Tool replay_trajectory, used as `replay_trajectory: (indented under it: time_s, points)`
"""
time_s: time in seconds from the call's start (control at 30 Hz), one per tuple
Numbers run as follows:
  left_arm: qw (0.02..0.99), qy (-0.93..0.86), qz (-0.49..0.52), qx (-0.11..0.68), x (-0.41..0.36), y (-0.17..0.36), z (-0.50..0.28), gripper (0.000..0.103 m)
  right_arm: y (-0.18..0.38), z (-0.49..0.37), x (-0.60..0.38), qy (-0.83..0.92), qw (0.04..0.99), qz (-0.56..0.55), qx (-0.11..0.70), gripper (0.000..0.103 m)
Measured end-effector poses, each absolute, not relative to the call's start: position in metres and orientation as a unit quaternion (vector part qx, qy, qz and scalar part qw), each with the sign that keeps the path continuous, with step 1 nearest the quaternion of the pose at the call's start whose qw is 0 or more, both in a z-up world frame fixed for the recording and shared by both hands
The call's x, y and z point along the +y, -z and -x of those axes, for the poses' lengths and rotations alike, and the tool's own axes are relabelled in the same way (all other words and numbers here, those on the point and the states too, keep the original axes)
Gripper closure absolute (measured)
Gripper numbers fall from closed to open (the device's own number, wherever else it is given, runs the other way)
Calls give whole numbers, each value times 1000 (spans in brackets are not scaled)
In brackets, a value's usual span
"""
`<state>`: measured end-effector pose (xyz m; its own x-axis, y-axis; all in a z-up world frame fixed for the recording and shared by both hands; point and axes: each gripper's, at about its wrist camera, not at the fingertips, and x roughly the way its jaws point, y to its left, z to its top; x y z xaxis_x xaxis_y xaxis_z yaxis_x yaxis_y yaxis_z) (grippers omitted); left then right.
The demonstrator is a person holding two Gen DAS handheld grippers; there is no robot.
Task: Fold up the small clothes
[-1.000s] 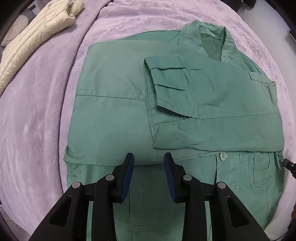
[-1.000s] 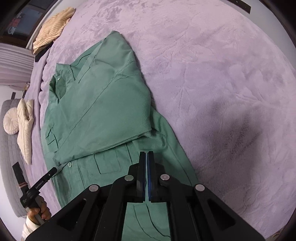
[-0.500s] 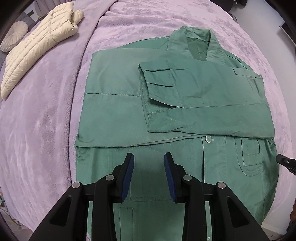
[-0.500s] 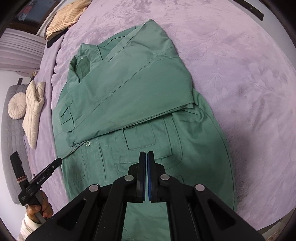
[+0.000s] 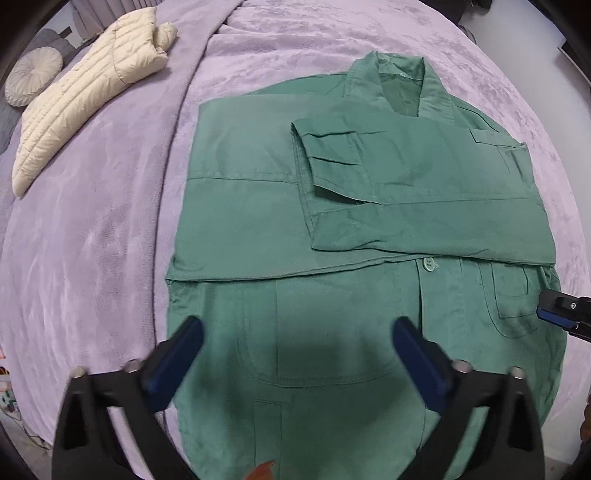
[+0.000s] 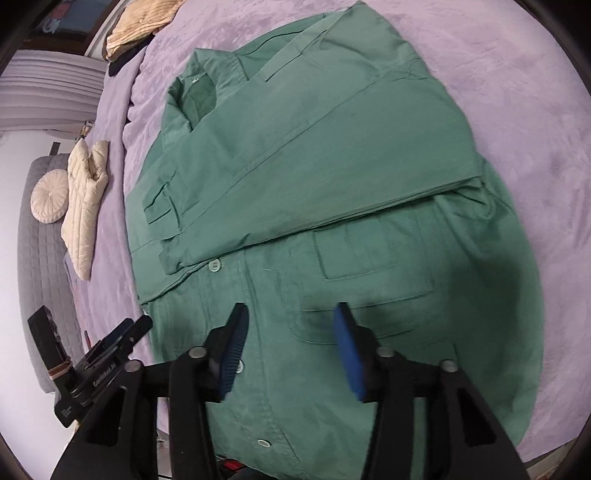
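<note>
A green button shirt (image 5: pixel 332 229) lies flat on a purple blanket (image 5: pixel 92 221), collar at the far end, both sleeves folded across its chest. It also shows in the right wrist view (image 6: pixel 332 184). My left gripper (image 5: pixel 297 338) is open wide and empty above the shirt's lower left part. My right gripper (image 6: pixel 290 326) is open and empty above the lower right part, over a pocket (image 6: pixel 369 254). The right gripper's tip shows at the right edge of the left wrist view (image 5: pixel 561 314); the left gripper shows at the lower left of the right wrist view (image 6: pixel 110 343).
A cream quilted jacket (image 5: pixel 85 85) and a round cushion (image 5: pixel 33 77) lie at the far left of the bed. A tan garment (image 6: pixel 140 22) lies at the far end. The bed's near edge runs just below the shirt's hem.
Both grippers pulled back toward the shirt's hem. The left gripper opened wider. The right gripper went from shut to open.
</note>
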<state>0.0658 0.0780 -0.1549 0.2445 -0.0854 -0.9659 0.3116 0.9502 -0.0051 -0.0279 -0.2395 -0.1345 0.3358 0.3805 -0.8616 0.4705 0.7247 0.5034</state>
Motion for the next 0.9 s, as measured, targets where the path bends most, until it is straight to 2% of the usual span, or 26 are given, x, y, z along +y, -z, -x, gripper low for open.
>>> replay_trajectory:
  time_s: [0.27,0.43,0.47,0.5,0.53,0.57,0.83,0.9]
  points:
    - [780,121,-76,609,92,156,-71,0,168,-24,-203,-22,690,-466,554,47]
    - [780,107,-64,613,108,155,-72,0,205,-38,-206,34,644,-551,529,48]
    - [780,104,-61,614,111,155,-71,0,210,-37,-209,40,636,-571,518,52]
    - [780,102,-60,615,114,156,-71,0,212,-36,-212,46,631,-585,507,68]
    - [779,100,-60,616,117,157,-70,0,213,-36,-214,53,631,-587,504,80]
    - [778,99,-61,618,119,158,-70,0,212,-36,-214,56,633,-585,503,98]
    - [767,90,-67,632,122,167,-70,0,213,-43,-205,36,658,-524,541,99]
    - [767,92,-71,631,117,166,-70,0,210,-45,-208,20,657,-528,538,94]
